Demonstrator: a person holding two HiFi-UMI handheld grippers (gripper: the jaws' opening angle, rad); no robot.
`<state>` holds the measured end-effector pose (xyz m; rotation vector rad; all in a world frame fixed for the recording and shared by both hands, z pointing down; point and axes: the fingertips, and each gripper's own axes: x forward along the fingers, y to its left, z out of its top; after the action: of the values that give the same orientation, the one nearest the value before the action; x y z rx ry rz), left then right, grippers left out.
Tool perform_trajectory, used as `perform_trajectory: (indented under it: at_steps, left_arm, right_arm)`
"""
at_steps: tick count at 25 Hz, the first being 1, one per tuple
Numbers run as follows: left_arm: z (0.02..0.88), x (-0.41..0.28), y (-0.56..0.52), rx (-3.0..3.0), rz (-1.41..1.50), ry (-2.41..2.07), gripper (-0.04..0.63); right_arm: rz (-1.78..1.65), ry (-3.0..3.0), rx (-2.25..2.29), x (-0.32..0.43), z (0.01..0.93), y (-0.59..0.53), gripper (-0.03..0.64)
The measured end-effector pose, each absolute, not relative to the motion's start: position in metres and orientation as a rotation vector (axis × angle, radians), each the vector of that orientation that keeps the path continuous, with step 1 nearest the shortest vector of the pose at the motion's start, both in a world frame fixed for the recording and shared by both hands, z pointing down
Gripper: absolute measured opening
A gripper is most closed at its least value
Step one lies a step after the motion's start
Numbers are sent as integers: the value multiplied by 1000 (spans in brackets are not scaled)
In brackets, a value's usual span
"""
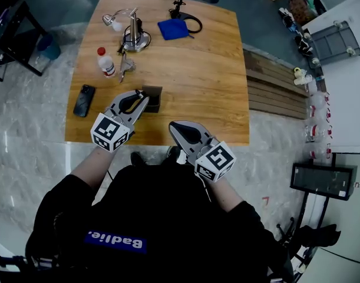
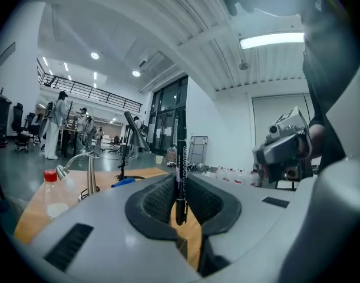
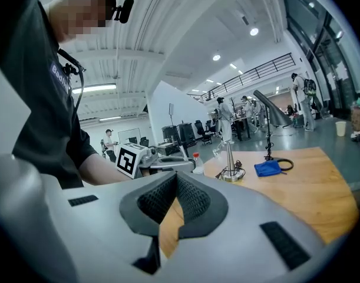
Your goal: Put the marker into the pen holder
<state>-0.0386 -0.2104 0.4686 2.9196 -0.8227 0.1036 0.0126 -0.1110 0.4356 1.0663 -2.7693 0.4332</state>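
My left gripper (image 1: 142, 96) is shut on a black marker (image 2: 180, 158), which stands upright between the jaw pads in the left gripper view. In the head view its tips hover just left of the dark square pen holder (image 1: 152, 98), near the front of the wooden table (image 1: 197, 81). The marker itself is hard to make out in the head view. My right gripper (image 1: 175, 126) hangs at the table's front edge, to the right of the holder. Its jaws are shut with nothing between them (image 3: 175, 178).
A black phone (image 1: 84, 100) lies at the front left. A red-capped bottle (image 1: 106, 62), a metal clip (image 1: 126, 66) and a silver desk lamp (image 1: 134, 31) stand behind the left gripper. A blue cloth (image 1: 172, 28) and a black lamp base (image 1: 188, 19) are at the back.
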Motion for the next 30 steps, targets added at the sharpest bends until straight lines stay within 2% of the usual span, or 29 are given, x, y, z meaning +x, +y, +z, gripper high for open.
perform_trajectory:
  at_steps: [17,30]
  left_arm:
    - [598,-5,-245,2898,483,-961,54]
    - [649,8,-235,2897,760,-895,54]
  right_arm:
    - [508,-2686,904,63,466,-145,6]
    - [520,-2668,868,71,478,-149,6]
